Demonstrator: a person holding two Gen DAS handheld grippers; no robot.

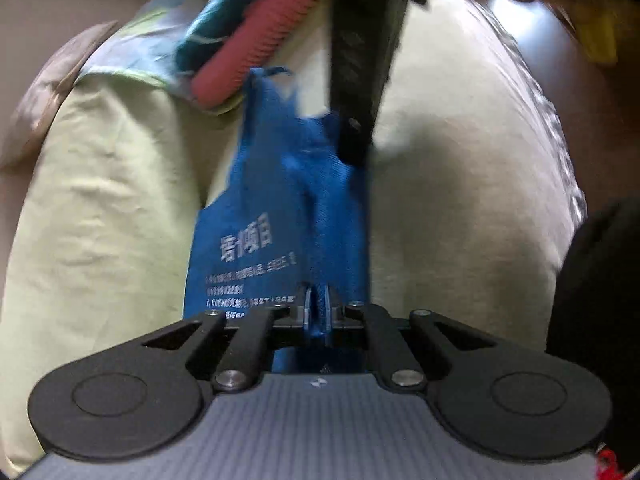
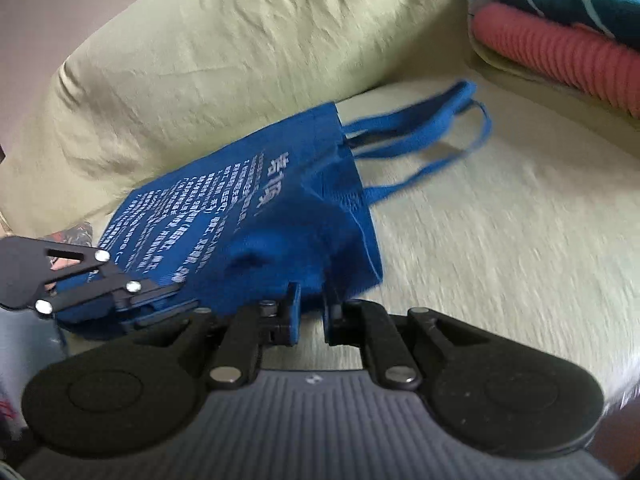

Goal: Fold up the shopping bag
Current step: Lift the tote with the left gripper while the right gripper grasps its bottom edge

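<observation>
Right wrist view, blue shopping bag [image 2: 256,216] lying lengthwise, handles [image 2: 424,140] pointing away

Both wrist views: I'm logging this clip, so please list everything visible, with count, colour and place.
bag: one, blue with white print, lying on the sheet, handles trailing toward the clothes
sheet: one, pale green, under the bag
pillow: one, pale green, behind the bag
clothes: a stack, pink ribbed and teal striped pieces, on the sheet's far right in the right view
left gripper: one, black, shut on a fold of the bag
right gripper: one, black, fingers slightly apart at the bag's near edge; grip unclear
</observation>
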